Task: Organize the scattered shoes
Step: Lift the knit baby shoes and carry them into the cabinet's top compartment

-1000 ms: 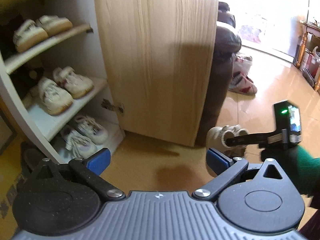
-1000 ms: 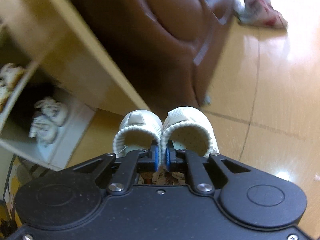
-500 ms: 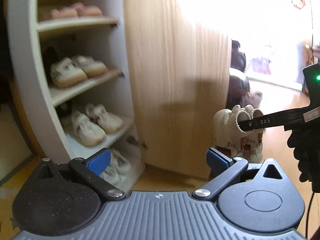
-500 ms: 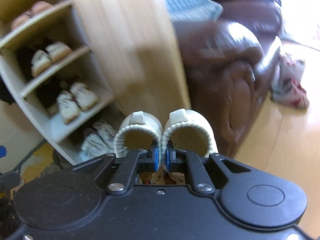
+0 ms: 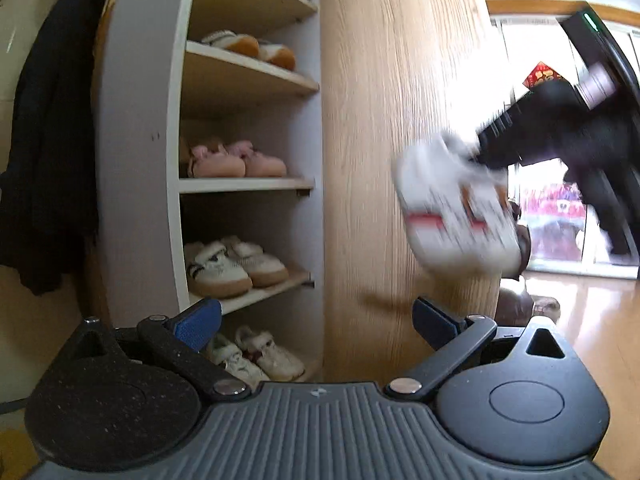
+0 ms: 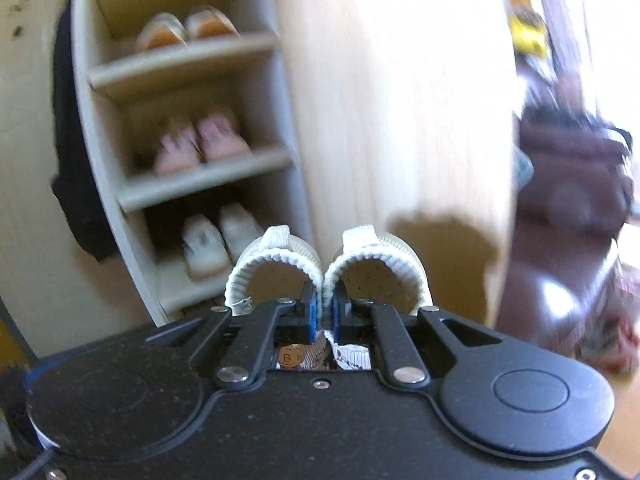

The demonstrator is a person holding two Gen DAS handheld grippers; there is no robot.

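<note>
right gripper (image 6: pixel 323 312) pinching pair of white shoes (image 6: pixel 326 270) by the two inner collars pressed together; pair carried in mid-air at 3 o'clock of the shoe cabinet (image 5: pixel 136 160), in front of the open wooden door (image 5: pixel 400 120). left gripper (image 5: pixel 316 318) spread wide, empty, facing the shelves at 12 o'clock. risk, as a judgement: grip taken on soft knit edges only, so possible slip or loss of one shoe on a quick swing; pair hanging close to the door face, so possible knock against the door or a shelf edge on entry. shelves holding orange-soled pair (image 5: pixel 252 46), pink pair (image 5: pixel 236 160), beige pair (image 5: pixel 232 266) and bottom pair (image 5: pixel 256 356), so risk of pushing a stored pair back or off if set into a filled row. hard to make out: carried pair blurred in left wrist view; toes and soles hidden in right wrist view; bare shelf space behind stored pairs not visible; top shelf cut off; target shelf not determinable.
</note>
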